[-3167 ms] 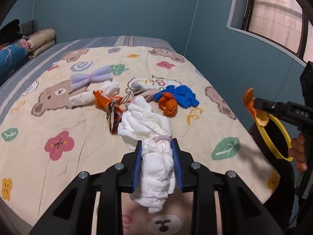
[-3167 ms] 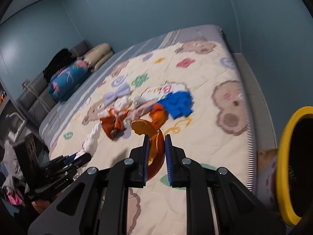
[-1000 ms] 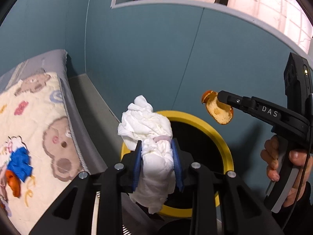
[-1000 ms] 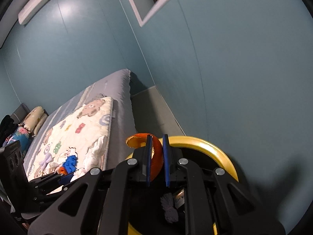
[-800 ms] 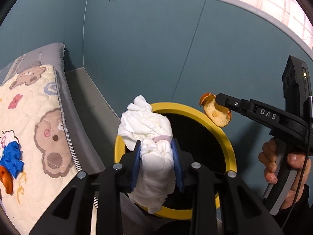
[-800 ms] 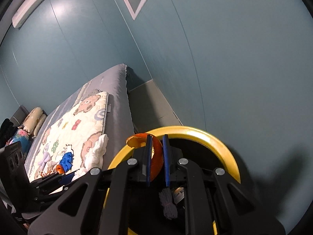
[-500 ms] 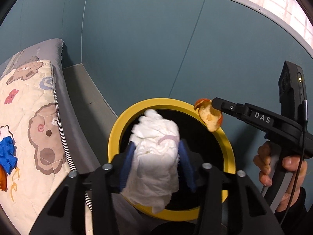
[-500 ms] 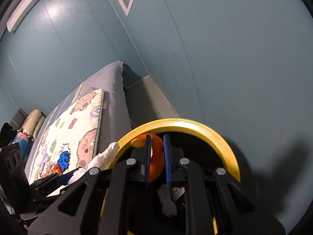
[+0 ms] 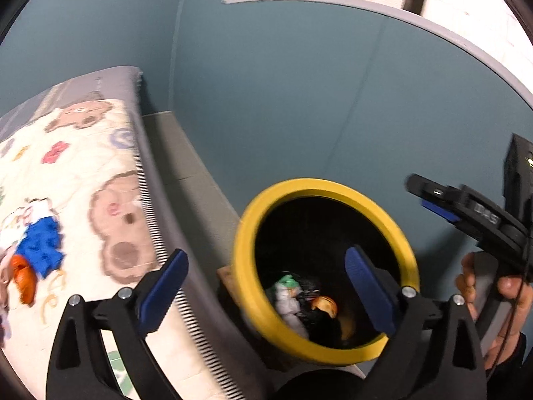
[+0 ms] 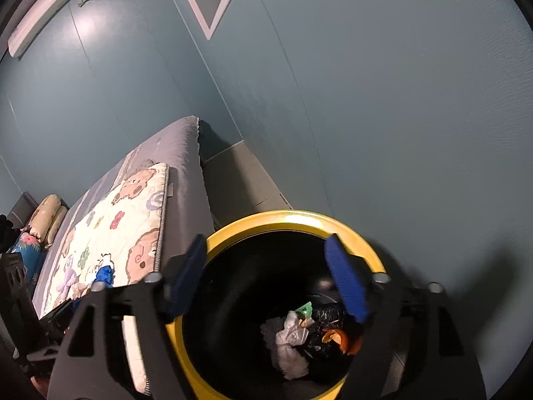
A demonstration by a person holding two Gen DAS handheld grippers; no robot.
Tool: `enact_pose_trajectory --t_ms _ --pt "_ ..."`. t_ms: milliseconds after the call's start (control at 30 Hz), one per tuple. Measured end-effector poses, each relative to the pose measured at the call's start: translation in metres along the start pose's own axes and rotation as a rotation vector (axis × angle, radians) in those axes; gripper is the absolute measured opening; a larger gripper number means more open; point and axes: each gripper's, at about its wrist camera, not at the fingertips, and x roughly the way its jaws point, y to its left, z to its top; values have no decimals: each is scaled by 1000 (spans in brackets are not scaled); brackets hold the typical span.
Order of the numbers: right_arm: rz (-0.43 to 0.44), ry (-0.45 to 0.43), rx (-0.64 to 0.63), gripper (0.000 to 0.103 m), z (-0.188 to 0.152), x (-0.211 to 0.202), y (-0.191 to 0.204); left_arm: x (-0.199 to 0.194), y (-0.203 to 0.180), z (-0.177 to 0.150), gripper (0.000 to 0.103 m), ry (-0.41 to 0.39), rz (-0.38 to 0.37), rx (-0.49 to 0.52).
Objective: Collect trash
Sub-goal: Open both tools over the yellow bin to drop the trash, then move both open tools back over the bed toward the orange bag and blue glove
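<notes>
Hanging wide over the bin, both jaws empty

Left gripper (image 9: 266, 286) has just been opening; its jaws stand spread with nothing between them. Right gripper (image 10: 276, 276) likewise has just sprung apart, bare-padded, above the yellow-rimmed bin (image 10: 289, 217). Down inside lie the white tissue wad (image 10: 291, 343) and orange peel (image 10: 339, 338). More litter remains on the bed (image 9: 83, 180).
</notes>
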Motion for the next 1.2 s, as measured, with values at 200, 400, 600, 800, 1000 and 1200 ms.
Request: enact_pose_trajectory --t_ms 200,400,600,800,1000,1200 --pt "45 14 -36 89 -4 1 21 -24 38 -4 95 -30 93 -48" --pt "120 27 -80 95 -7 4 50 -47 81 -11 95 -60 160 -91" --pt "178 47 -184 95 -14 10 105 -79 129 -22 95 -92 215 -174" --pt "250 83 -243 95 -20 19 161 -108 170 -31 95 -122 284 -219" --pt "294 120 -314 95 -27 31 213 -137 215 -40 95 -141 370 -241" --pt "327 145 -366 95 -35 48 257 -151 254 -50 95 -136 430 -289"
